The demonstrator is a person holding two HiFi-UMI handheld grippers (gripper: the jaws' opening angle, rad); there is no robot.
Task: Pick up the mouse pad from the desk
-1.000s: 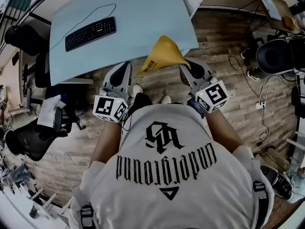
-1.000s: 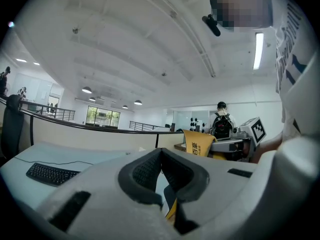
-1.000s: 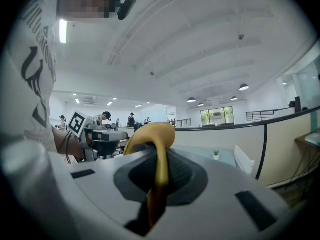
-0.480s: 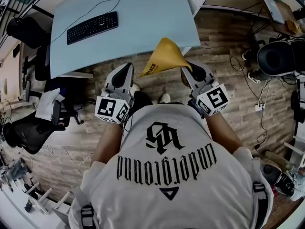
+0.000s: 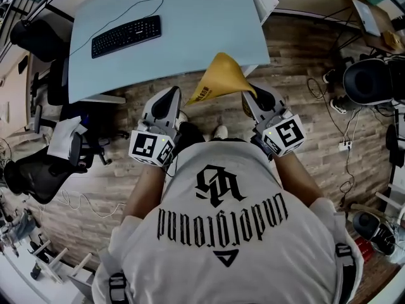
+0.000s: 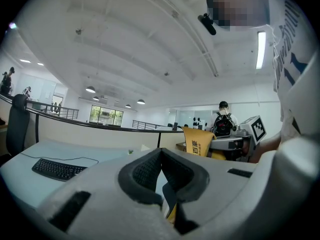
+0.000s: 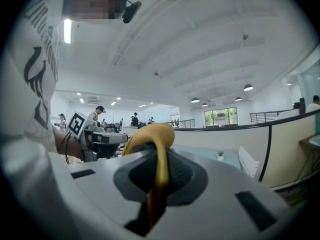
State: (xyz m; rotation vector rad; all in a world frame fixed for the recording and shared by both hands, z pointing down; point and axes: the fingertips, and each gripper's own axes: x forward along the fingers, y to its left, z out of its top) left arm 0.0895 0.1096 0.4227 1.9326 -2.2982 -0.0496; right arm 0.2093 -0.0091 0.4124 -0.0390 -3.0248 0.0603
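Head view: almost nothing is changing from a second ago. My right gripper (image 5: pixel 249 94) is still pinching the yellow mouse pad (image 5: pixel 221 75), and the left gripper (image 5: pixel 173 94) is still hanging beside it. The pad is already off the desk (image 5: pixel 190 18), hanging in air by the near edge toward the near right corner. Only the keyboard (image 5: pixel 126 35) is left, far left on the desktop. I'm judging the pick-up as good as done; the grip just needs to keep holding. The pad is curling into a cone. Its long axis is running from my right jaws across toward the left gripper, with the printed end drooping on that side.

Left gripper view: my left fingertips are meeting at the tips with nothing between them, so it's idle. The mouse pad (image 6: pixel 199 141) is showing beyond them, standing roughly on edge with its printed face turned toward this camera.

Right gripper view: my jaws are closing nearly all the way on the pad's thin edge. The sheet is rising out of the grip and its top (image 7: pixel 152 133) is folding over to the left.
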